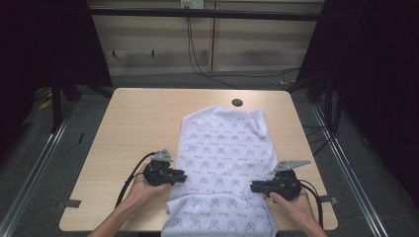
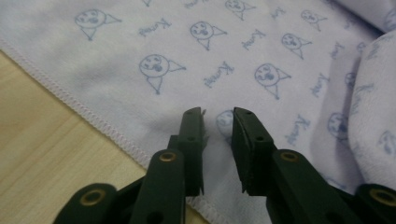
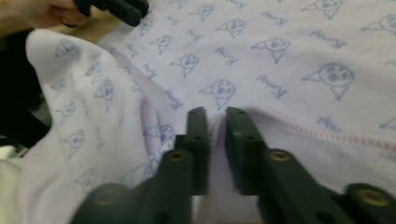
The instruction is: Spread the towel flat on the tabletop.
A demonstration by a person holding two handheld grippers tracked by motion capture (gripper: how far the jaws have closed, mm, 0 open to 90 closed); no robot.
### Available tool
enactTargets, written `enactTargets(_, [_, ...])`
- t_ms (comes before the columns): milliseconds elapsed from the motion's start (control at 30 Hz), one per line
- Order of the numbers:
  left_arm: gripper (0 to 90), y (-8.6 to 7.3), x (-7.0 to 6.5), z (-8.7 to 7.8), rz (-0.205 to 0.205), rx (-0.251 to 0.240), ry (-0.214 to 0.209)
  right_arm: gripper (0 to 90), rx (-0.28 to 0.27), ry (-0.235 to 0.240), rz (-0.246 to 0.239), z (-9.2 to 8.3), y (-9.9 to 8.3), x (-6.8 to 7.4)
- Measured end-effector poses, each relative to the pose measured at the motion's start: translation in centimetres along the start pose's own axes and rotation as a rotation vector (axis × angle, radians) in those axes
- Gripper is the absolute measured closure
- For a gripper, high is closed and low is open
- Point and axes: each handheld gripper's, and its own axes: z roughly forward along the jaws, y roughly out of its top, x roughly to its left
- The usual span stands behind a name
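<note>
A soft white printed cloth [image 1: 223, 163] lies rumpled on the pale wood-grain worktop [image 1: 138, 123], its near end hanging over the edge. The left gripper [image 2: 218, 122] stands with jaws parted just inside the stitched hem, clasping nothing. The right gripper [image 3: 215, 122] pinches a raised fold at the opposite hem.

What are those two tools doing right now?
Left tool: open, jaws over the printed cloth.
Right tool: nearly closed, cloth's hemmed edge between its jaws.

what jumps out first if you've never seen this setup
The white towel printed with little blue faces runs down the middle of the wooden table, its near end hanging over the front edge. The left gripper and the right gripper come at its two side edges, each in a hand. In the right gripper view the hem sits between the jaws; in the left gripper view the jaws stand apart over the cloth.
</note>
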Motion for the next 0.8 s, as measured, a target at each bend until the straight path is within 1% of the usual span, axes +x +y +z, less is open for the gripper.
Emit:
enactTargets(33, [73.9,-0.1,0.0,-0.1,-0.018,-0.003,0.0,87.3,-0.008,0.013,0.012,-0.5,-0.3,-0.1])
enactTargets(67, [74.0,-0.4,-0.1,-0.5,-0.014,0.0,0.013,88.3,-0.02,-0.003,0.014,-1.1,-0.5,0.0])
enactTargets(100, [74.2,-0.8,-0.2,-0.9,-0.019,-0.003,0.023,88.7,-0.039,-0.011,0.023,-2.2,-0.9,0.2])
enactTargets(133, [74.1,-1.0,-0.3,-1.1,-0.024,-0.004,0.027,88.8,-0.065,-0.022,0.018,-3.4,-1.5,0.4])
enactTargets(167, [74.3,-1.2,-0.5,-1.3,-0.024,0.0,0.032,88.8,-0.081,-0.029,0.024,-4.1,-2.0,0.5])
enactTargets(200, [74.8,-1.3,-0.7,-1.6,-0.01,0.009,0.045,88.9,-0.09,-0.036,0.029,-4.9,-2.5,0.6])
enactTargets(267, [74.7,-1.7,-1.3,-2.0,-0.006,0.014,0.069,88.8,-0.114,-0.061,0.057,-6.9,-4.3,1.0])
enactTargets(300, [74.6,-1.8,-1.4,-2.1,-0.004,0.02,0.07,88.8,-0.113,-0.069,0.072,-7.6,-5.2,1.2])
enactTargets(333, [73.6,-2.1,-1.7,-2.4,-0.005,0.019,0.066,88.7,-0.113,-0.084,0.075,-8.2,-5.9,1.3])
enactTargets(367, [72.2,-2.4,-1.9,-2.7,-0.009,0.019,0.066,88.3,-0.111,-0.108,0.094,-9.0,-6.9,1.7])
enactTargets(400, [71.8,-2.6,-2.1,-2.9,-0.006,0.025,0.069,87.1,-0.1,-0.12,0.099,-9.5,-7.6,1.8])
enactTargets(433, [70.0,-2.7,-2.2,-3.1,-0.005,0.028,0.063,86.0,-0.105,-0.124,0.094,-10.0,-7.9,2.1])
enactTargets(467, [69.3,-2.9,-2.2,-3.3,0.002,0.031,0.064,82.3,-0.107,-0.114,0.109,-10.5,-8.0,2.2])
enactTargets(500, [68.1,-3.0,-2.1,-3.4,-0.006,0.025,0.049,76.5,-0.103,-0.128,0.103,-10.8,-8.0,2.3])
enactTargets(533, [66.1,-2.9,-1.8,-3.4,-0.029,0.026,0.028,71.8,-0.114,-0.156,0.091,-10.9,-7.9,2.4])
enactTargets(567, [65.1,-2.7,-1.5,-3.3,-0.045,0.021,0.014,71.7,-0.126,-0.158,0.083,-10.8,-7.6,2.3])
enactTargets(633, [66.2,-2.1,-1.0,-3.2,-0.039,0.008,0.02,71.7,-0.157,-0.142,0.08,-10.1,-6.7,1.6])
enactTargets(667, [67.7,-1.6,-0.6,-3.1,-0.05,-0.011,0.021,71.2,-0.15,-0.135,0.065,-9.3,-6.0,1.2])
enactTargets(700, [68.6,-1.2,-0.3,-3.0,-0.06,-0.027,0.014,70.0,-0.143,-0.127,0.049,-8.3,-5.3,0.8])
enactTargets(733, [69.1,-0.6,0.1,-2.9,-0.065,-0.04,0.024,68.6,-0.125,-0.123,0.031,-7.2,-4.4,0.3])
enactTargets(767, [70.1,-0.4,0.4,-2.8,-0.063,-0.046,0.032,66.9,-0.095,-0.12,0.017,-5.7,-3.2,-0.2])
enactTargets(800, [70.3,0.0,0.8,-2.7,-0.074,-0.054,0.037,66.2,-0.078,-0.121,0.003,-4.9,-2.5,-0.4])
